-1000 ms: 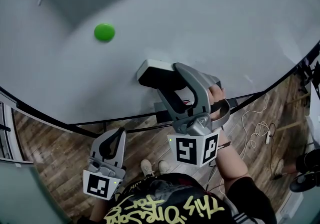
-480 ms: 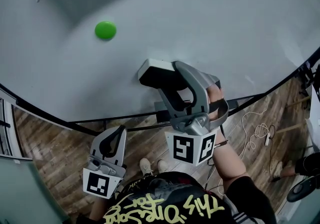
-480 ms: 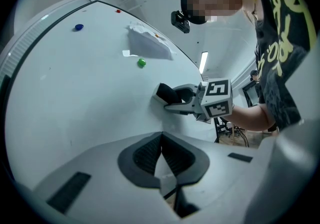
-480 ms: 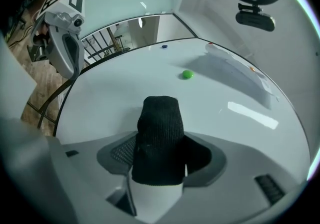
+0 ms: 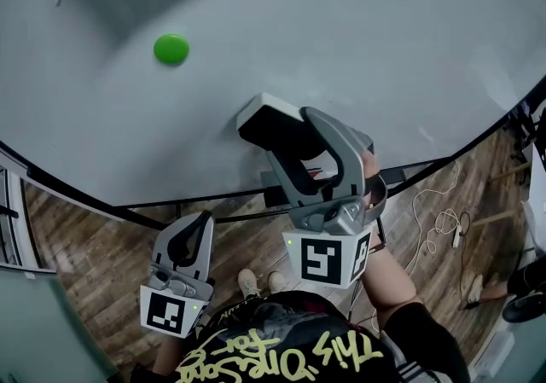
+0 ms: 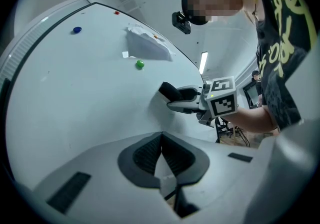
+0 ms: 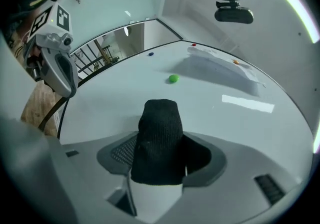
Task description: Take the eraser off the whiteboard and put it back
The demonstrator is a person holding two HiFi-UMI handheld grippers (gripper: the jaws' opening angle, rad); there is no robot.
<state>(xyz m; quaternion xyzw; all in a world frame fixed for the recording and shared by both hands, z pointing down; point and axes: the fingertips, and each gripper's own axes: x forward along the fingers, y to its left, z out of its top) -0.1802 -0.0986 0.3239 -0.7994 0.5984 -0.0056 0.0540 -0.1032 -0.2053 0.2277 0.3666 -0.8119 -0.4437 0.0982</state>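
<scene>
The eraser (image 5: 261, 120), a white block with black felt, sits clamped between the jaws of my right gripper (image 5: 286, 137), close in front of the lower part of the whiteboard (image 5: 358, 40). Whether it touches the board I cannot tell. In the right gripper view the eraser (image 7: 159, 133) sticks out between the pads, felt side up. From the left gripper view the eraser (image 6: 168, 91) shows at the board's surface. My left gripper (image 5: 193, 243) hangs lower left, below the board's edge, jaws shut and empty (image 6: 161, 154).
A green round magnet (image 5: 171, 49) sticks to the board up and left of the eraser. A white sheet of paper (image 7: 225, 68) hangs further up, with small blue (image 6: 76, 30) and red magnets near it. Below the board are wooden floor (image 5: 77, 245) and cables (image 5: 439, 223).
The right gripper has shifted slightly and tilted, with the eraser still in it. The left gripper has hardly moved.
</scene>
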